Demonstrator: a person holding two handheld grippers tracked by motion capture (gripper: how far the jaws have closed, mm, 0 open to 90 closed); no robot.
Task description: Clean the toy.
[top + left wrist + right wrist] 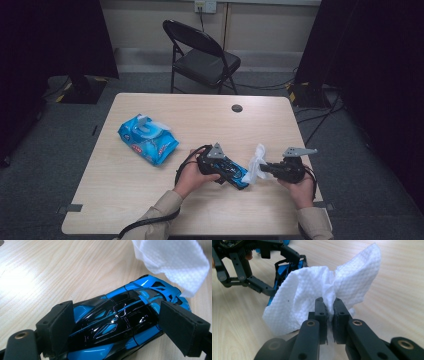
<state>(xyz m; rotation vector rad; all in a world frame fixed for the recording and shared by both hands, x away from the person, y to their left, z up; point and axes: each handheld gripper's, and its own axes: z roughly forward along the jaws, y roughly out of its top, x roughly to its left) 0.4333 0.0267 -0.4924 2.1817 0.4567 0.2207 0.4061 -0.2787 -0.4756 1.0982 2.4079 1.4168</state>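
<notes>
A glossy blue and black toy car point(117, 322) lies on the wooden table, and my left gripper point(120, 325) is shut on its two sides across the body. In the high view the toy car point(239, 178) sits near the front middle of the table, under the left gripper point(226, 172). My right gripper point(329, 311) is shut on a crumpled white wipe point(317, 295), pinched between its pads. The wipe point(256, 166) hangs at the car's far end, with the right gripper point(265, 170) just right of it. In the left gripper view the wipe point(175, 262) hovers over the car's nose.
A blue pack of wet wipes point(148, 139) with its lid flipped up lies on the left half of the table point(125, 200). A small round hole point(237, 108) sits near the far edge. A black folding chair point(200, 55) stands behind the table.
</notes>
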